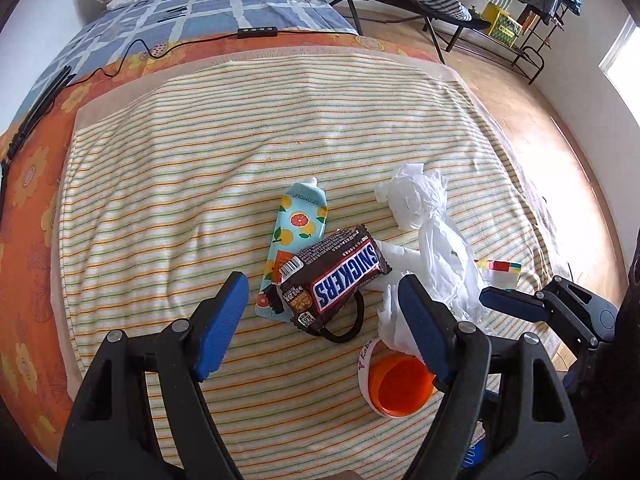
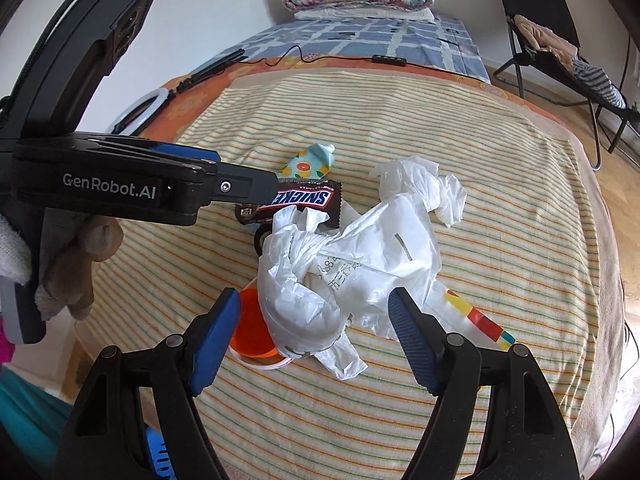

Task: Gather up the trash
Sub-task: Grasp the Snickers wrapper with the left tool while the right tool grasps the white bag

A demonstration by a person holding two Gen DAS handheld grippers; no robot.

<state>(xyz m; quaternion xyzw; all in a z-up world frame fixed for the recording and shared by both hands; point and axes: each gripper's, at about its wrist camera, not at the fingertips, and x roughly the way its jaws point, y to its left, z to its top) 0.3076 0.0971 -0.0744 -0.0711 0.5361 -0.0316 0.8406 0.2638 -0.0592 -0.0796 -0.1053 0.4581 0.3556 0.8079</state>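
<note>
A brown Snickers wrapper [image 1: 336,280] lies on a striped towel [image 1: 200,184], partly over a light-blue fruit-print tube [image 1: 298,224] and a black hair tie [image 1: 352,328]. A crumpled white plastic bag [image 1: 432,240] lies to its right, over an orange cup [image 1: 400,384] lying on its side. My left gripper [image 1: 320,320] is open, just short of the Snickers wrapper. My right gripper [image 2: 312,336] is open, its jaws on either side of the near end of the white bag [image 2: 360,264] and the orange cup [image 2: 252,332]. The Snickers wrapper [image 2: 300,200] and tube [image 2: 308,164] lie beyond.
A colourful paper strip [image 2: 480,320] pokes out from under the bag. The towel covers a bed with an orange floral blanket [image 1: 32,200] and a blue checked sheet [image 1: 200,4]. A black cable with a controller [image 1: 256,33] crosses the bed. A folding chair [image 2: 560,52] stands on the wooden floor at the right.
</note>
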